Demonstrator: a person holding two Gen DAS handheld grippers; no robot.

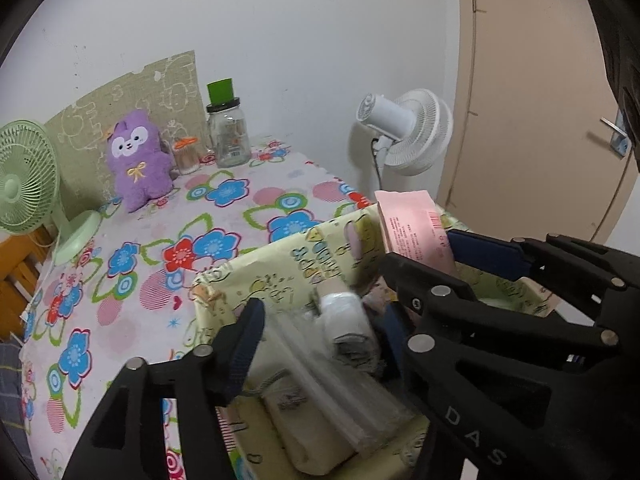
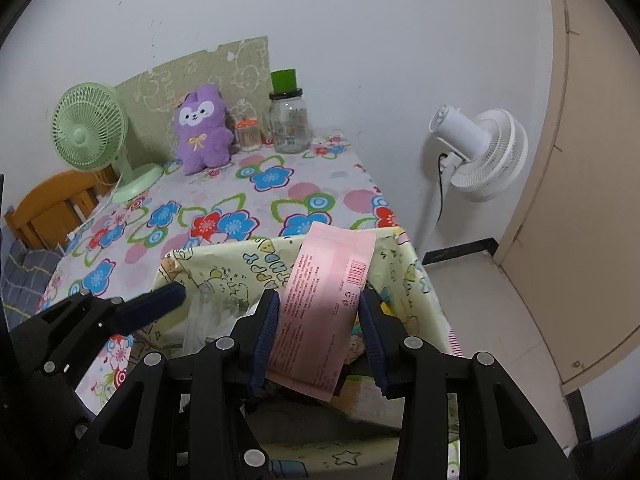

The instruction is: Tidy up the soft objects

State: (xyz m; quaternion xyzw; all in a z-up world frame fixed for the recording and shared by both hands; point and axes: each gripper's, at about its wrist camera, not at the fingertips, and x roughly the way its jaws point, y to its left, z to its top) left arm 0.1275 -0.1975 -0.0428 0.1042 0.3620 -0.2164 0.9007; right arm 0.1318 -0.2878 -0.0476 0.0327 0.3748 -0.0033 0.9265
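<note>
- The counter (image 2: 280,200), under a bright flowered cloth, carries everything; at its near edge stands a pale yellow fabric storage box (image 1: 288,256) printed with cartoon figures, its soft walls sagging a little.
- At the back of the counter, well apart from the box, sit a green desk fan (image 2: 86,134), a purple plush toy (image 2: 204,136) and a glass jar (image 2: 289,128); the plush looks light and squashy, best taken around its body.
- The left gripper (image 1: 320,340) hangs over the box's inside with its jaws apart; a clear plastic-wrapped pack (image 1: 344,320) lies blurred between them, and the pads do not seem to press on it.
- The right gripper (image 2: 320,336) has its jaws closed on a pink soft pack (image 2: 324,300), gripping it across the lower half by both long edges, so its upper half stands clear above the box's far wall.
- The pink pack is probably light and pliable, with a slick printed wrapper; a grip across the width, near the middle, should keep it from folding or sliding out.
- The clear pack likely behaves the same, with slippery film that crumples easily.
</note>
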